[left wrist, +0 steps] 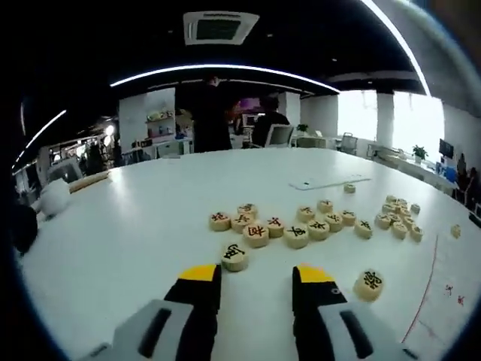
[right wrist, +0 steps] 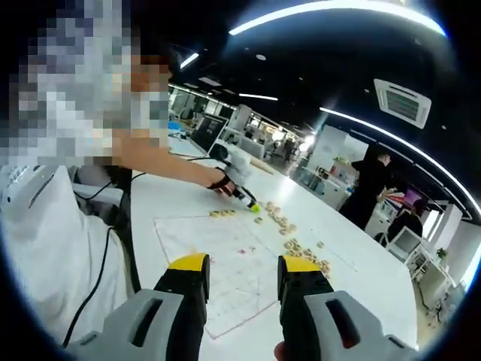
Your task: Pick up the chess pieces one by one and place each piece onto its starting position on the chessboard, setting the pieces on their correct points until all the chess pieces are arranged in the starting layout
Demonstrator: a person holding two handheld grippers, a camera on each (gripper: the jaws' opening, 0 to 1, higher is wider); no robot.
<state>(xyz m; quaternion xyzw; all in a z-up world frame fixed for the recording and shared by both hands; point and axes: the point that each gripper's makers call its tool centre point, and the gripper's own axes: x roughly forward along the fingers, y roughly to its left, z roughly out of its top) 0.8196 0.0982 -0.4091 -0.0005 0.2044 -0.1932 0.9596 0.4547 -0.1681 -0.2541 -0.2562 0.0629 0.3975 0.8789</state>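
I am reaching my left gripper (left wrist: 257, 282), fingers apart and empty, toward a chess piece (left wrist: 234, 257) near the chessboard (right wrist: 225, 263); next, straddling it. My right gripper (right wrist: 236, 274) is hovering spread, empty.

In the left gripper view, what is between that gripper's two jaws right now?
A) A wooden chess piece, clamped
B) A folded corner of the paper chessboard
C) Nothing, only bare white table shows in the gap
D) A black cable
C: the left gripper has its yellow-tipped jaws apart over the bare white table, and the nearest chess piece lies just ahead of the left jaw, not between them.
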